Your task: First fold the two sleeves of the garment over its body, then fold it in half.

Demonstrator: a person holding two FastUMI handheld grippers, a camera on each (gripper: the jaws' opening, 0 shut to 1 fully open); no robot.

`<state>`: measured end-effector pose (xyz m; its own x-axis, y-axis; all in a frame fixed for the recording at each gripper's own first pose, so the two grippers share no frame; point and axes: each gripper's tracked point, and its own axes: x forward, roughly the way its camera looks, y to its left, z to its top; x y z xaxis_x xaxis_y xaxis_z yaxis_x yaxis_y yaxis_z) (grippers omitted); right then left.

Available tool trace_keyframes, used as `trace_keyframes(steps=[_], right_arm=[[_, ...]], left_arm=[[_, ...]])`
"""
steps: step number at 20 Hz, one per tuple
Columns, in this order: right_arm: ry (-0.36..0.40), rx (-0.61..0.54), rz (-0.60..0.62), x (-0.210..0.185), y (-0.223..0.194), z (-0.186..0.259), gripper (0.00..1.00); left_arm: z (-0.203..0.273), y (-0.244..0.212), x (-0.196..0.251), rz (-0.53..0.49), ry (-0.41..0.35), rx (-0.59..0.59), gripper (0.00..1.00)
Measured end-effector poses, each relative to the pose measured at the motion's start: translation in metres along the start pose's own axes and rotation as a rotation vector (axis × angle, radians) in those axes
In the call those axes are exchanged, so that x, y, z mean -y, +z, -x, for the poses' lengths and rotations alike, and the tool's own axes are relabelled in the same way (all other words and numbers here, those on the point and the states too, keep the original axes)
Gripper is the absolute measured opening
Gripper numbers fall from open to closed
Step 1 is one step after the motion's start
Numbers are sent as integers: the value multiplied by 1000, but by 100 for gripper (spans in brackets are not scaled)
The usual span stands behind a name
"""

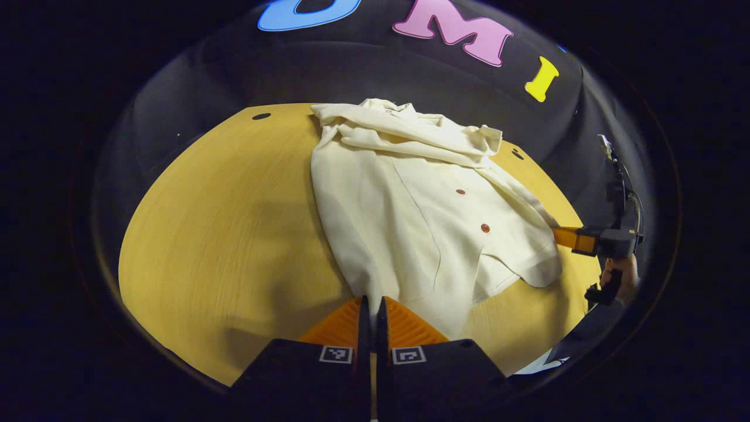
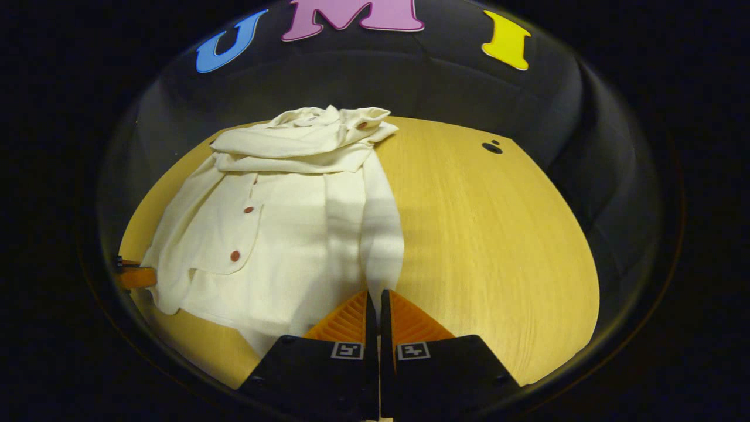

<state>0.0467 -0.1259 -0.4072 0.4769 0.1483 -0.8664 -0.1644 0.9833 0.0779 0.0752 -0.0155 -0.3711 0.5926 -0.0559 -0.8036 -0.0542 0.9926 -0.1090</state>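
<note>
cream garment (image 1: 410, 217) lies on wooden table (image 1: 222, 234), 2 sleeves across its top. left gripper (image 1: 372, 305) fingers pressed together at garment's near hem; right gripper (image 2: 375, 299) likewise. cannot tell whether either has cloth pinched between fingers.

— What colour is the garment (image 1: 410, 223)?
— Cream, plain, with small reddish-brown buttons (image 1: 484, 228).
— And the desk (image 1: 234, 234)?
— Yellow wood, fine grain, small dark spots (image 2: 491, 148) near the far edge.
</note>
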Motion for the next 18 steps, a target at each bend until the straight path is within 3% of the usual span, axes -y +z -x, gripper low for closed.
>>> trace_keyframes(steps=[2,7,10,11,14,18], right_arm=[[79,4,-57,-30,13,7,6],[149,138,-54,-64,96,22,6],[139,252,-101,-61,162,16,6],[136,275,-127,-57,179,14,6],[128,370,-236,-51,236,8,5],[70,442,-273,-22,293,-11,6]], left_arm=[[10,29,14,0,-37,40,10],[37,125,26,-62,-86,204,10],[33,179,24,-94,-81,285,14],[31,195,21,-104,-77,309,10],[19,240,12,-133,-64,375,10],[1,297,-1,-122,-59,469,10]])
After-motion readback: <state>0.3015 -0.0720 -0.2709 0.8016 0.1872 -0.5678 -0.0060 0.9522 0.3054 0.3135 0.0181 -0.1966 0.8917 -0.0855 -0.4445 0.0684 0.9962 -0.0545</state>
